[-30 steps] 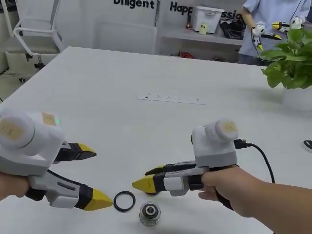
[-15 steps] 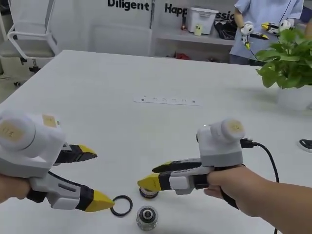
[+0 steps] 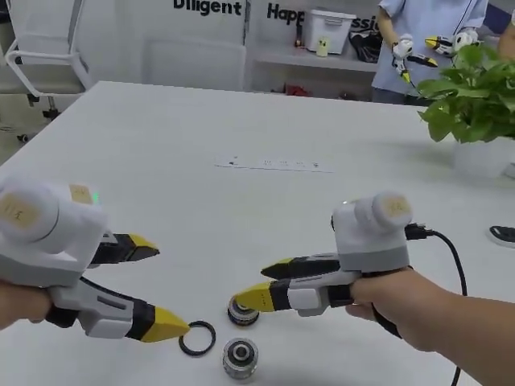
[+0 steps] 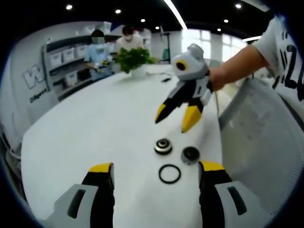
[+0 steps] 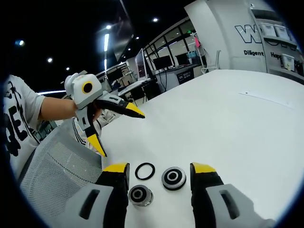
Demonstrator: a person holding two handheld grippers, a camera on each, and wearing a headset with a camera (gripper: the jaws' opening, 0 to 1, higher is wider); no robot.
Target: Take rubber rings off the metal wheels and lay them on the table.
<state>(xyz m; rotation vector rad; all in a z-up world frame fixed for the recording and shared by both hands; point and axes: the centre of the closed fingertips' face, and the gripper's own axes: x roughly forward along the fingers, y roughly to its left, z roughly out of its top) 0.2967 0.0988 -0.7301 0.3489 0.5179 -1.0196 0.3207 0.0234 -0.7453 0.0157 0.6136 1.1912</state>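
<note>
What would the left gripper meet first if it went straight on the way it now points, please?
Probably the loose rubber ring, lying on the table just ahead of the left gripper, before the two wheels. The gripper's height is unclear, so it might pass over.

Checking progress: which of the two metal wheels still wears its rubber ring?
The black-rimmed wheel farther from the person; the nearer wheel is bare silver, beside a loose ring.
</note>
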